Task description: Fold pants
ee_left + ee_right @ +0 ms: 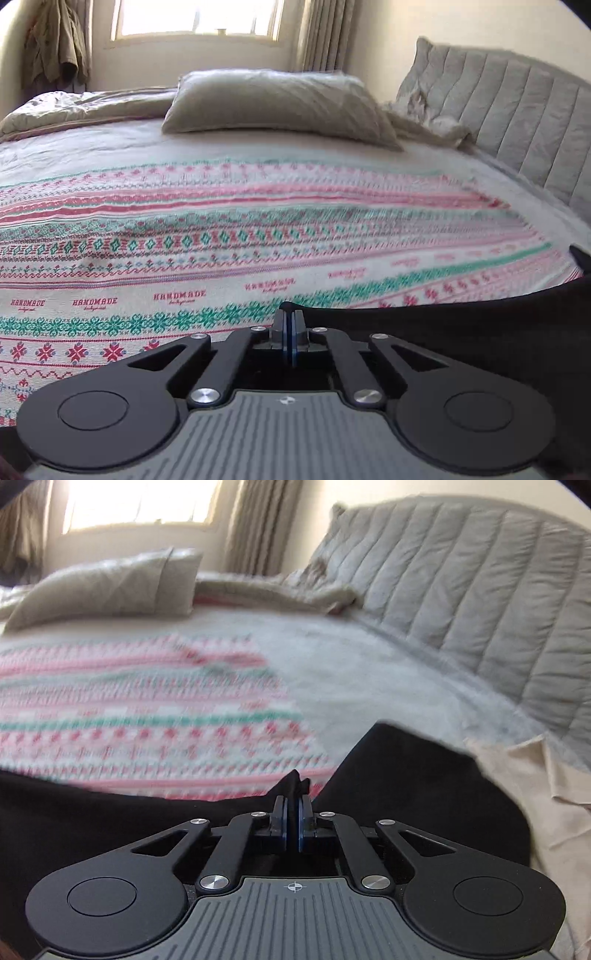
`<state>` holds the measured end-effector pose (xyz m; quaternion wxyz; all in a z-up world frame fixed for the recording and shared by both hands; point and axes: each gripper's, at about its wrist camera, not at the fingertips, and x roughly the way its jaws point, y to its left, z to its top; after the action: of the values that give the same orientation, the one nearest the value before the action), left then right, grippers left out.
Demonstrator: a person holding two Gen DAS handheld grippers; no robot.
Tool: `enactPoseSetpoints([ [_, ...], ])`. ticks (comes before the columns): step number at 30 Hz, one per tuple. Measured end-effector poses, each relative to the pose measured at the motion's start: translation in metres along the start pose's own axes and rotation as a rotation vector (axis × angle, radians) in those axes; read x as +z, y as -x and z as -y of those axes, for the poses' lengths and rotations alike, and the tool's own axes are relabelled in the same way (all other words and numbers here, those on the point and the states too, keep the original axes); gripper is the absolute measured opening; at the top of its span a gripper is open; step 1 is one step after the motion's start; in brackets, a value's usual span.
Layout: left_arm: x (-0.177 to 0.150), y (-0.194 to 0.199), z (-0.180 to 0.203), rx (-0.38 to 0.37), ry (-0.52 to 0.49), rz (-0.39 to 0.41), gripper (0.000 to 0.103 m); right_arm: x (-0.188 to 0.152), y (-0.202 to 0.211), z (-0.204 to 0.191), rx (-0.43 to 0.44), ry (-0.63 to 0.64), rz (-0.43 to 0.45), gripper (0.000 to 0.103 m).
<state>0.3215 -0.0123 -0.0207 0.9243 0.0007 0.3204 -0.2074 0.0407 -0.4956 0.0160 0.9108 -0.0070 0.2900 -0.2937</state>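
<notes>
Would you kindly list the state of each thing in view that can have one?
Left hand-held gripper: shut on the black pants' edge.
Right hand-held gripper: shut on a pinch of the black pants.
Black pants: held by both grippers, lying partly on the bed.
Pillow: lying on the bed, rumpled.
Patterned bedspread: spread flat.
Beige cloth: crumpled beside the pants.

Bedspread (258,221) ahead open; pillow (273,103), headboard (517,110) beyond.

a home bedroom is showing: a bed (258,229) under a patterned cover, a pillow (273,103), a padded headboard (517,122), and a curtained window (195,18).
</notes>
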Motion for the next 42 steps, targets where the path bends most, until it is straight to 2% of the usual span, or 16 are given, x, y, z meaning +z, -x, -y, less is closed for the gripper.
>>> enactPoseSetpoints([
  [3,-0.005,-0.006,0.002,0.020,-0.004,0.000,0.011,0.007,-0.002,0.007,-0.045,-0.005,0.018,0.000],
  [6,-0.009,-0.012,0.006,0.061,-0.033,0.006,0.014,0.005,-0.024,0.007,-0.087,0.016,-0.051,0.000],
  [8,-0.009,-0.014,0.011,0.089,-0.057,-0.007,0.023,-0.005,-0.035,0.004,-0.102,0.039,-0.083,0.001],
  [10,-0.007,-0.010,0.017,0.118,-0.093,-0.004,0.044,-0.009,-0.036,0.002,-0.117,0.038,-0.084,0.002],
  [13,-0.006,0.008,0.029,0.132,-0.130,0.029,0.071,-0.005,-0.022,0.016,-0.144,-0.011,-0.060,0.021],
  [14,-0.006,0.015,0.033,0.141,-0.140,0.042,0.072,-0.002,-0.013,0.022,-0.146,-0.021,-0.049,0.030],
  [17,-0.009,0.037,0.048,0.157,-0.153,0.061,0.076,0.008,0.015,0.030,-0.116,-0.034,-0.015,0.043],
  [18,-0.012,0.045,0.055,0.143,-0.157,0.065,0.079,0.011,0.025,0.029,-0.091,-0.036,-0.008,0.046],
  [20,-0.021,0.060,0.070,0.103,-0.164,0.068,0.081,0.014,0.043,0.020,-0.033,-0.039,0.006,0.062],
  [27,-0.056,0.082,0.134,-0.117,-0.171,0.025,0.085,0.007,0.066,-0.078,0.261,0.070,-0.018,0.062],
  [31,-0.088,0.082,0.163,-0.185,-0.208,-0.040,0.085,-0.012,0.039,-0.126,0.335,0.065,-0.099,0.060],
  [34,-0.112,0.081,0.169,-0.208,-0.228,-0.091,0.085,-0.030,0.009,-0.123,0.308,-0.002,-0.172,0.058],
  [37,-0.129,0.094,0.171,-0.201,-0.288,-0.059,0.089,-0.038,-0.008,-0.085,0.271,-0.112,-0.156,0.057],
  [40,-0.133,0.103,0.169,-0.223,-0.288,-0.082,0.092,-0.037,-0.013,-0.044,0.093,-0.154,-0.163,0.054],
  [41,-0.135,0.107,0.169,-0.229,-0.291,-0.086,0.092,-0.036,-0.012,-0.035,0.054,-0.148,-0.156,0.045],
  [42,-0.138,0.111,0.169,-0.233,-0.293,-0.084,0.093,-0.035,-0.009,-0.028,0.050,-0.151,-0.147,0.043],
])
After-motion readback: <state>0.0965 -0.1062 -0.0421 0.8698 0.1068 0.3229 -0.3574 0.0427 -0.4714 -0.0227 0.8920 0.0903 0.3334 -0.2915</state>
